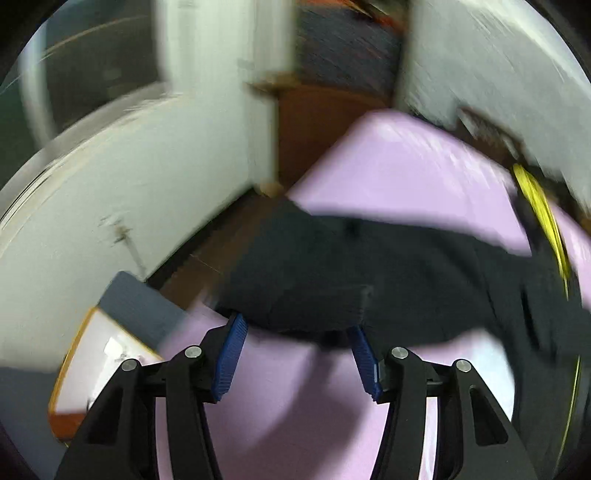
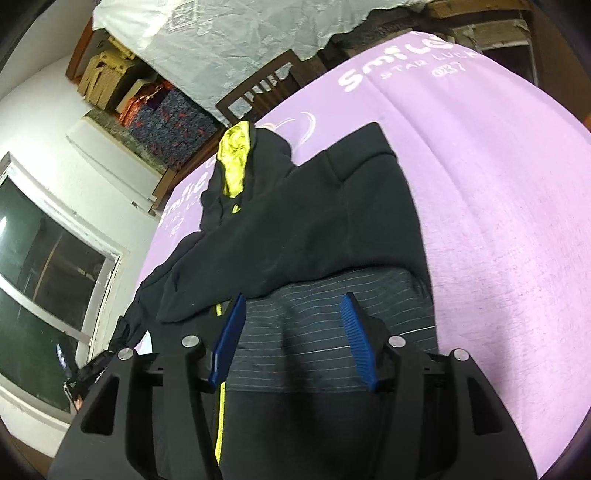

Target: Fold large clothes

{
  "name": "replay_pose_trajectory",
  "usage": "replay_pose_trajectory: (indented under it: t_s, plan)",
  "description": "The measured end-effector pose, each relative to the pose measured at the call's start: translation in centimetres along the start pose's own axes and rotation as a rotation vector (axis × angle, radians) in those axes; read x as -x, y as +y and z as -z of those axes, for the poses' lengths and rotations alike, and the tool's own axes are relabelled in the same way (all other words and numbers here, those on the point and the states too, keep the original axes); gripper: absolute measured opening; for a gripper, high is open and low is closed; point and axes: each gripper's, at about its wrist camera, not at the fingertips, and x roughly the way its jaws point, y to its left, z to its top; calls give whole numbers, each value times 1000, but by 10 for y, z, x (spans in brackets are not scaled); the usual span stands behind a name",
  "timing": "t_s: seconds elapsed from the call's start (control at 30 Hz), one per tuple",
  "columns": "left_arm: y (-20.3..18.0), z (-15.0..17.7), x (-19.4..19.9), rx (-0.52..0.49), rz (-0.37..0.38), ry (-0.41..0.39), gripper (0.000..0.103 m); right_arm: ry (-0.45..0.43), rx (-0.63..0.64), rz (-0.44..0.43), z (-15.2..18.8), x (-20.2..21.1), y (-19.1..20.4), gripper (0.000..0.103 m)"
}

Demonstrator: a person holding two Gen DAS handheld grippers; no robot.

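A black hooded jacket (image 2: 314, 221) with a yellow hood lining (image 2: 234, 158) and a yellow zip strip lies partly folded on a purple sheet (image 2: 498, 221). Its striped ribbed hem (image 2: 325, 332) is nearest the right wrist camera. My right gripper (image 2: 293, 299) hovers over that hem with its blue pads (image 2: 354, 332) apart and not pressing the cloth. In the blurred left wrist view the same dark jacket (image 1: 369, 266) spreads across the purple sheet (image 1: 399, 173). My left gripper (image 1: 297, 325) stands open at the jacket's near edge, with nothing pinched between its fingers.
The bed's far corner meets a white wall (image 1: 129, 192) and brown floor (image 1: 314, 125). An orange-edged board (image 1: 96, 354) lies at the lower left. A window (image 2: 40, 288), a wooden chair (image 2: 258, 92), stacked boxes (image 2: 107, 77) and a white cloth (image 2: 240, 33) stand beyond the bed.
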Motion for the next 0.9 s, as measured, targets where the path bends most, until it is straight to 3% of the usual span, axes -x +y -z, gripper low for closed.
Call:
replay_pose_trajectory:
  t_s: [0.07, 0.13, 0.23, 0.27, 0.33, 0.57, 0.63, 0.73, 0.77, 0.87, 0.9]
  plan:
    - [37, -7, 6, 173, 55, -31, 66, -4, -12, -2, -1, 0, -3, 54]
    - [62, -5, -2, 272, 103, 5, 66, -2, -13, -4, -1, -2, -3, 55]
    - [63, -1, -20, 260, 141, 83, 65, 9, 6, -8, 2, -6, 2, 55]
    - [61, -2, -17, 240, 141, 74, 65, 11, 20, -4, 3, -7, 4, 55]
    - [57, -8, -18, 226, 218, 69, 65, 11, 32, 4, 4, -8, 6, 55]
    - [50, -16, -35, 196, 160, 65, 60, 20, 24, 5, 4, -11, 4, 55]
    - [53, -16, -36, 232, 164, 56, 52, 20, 25, 6, 4, -11, 4, 55]
    - [55, -13, -35, 275, 185, 51, 50, 22, 32, 5, 4, -10, 5, 55]
    - [56, -12, -33, 294, 199, 51, 50, 22, 35, 5, 4, -10, 5, 55]
    - [72, 0, -24, 413, 341, 70, 60, 23, 38, 8, 4, -11, 5, 57]
    - [71, -1, -24, 423, 342, 74, 60, 24, 36, 8, 4, -12, 5, 58]
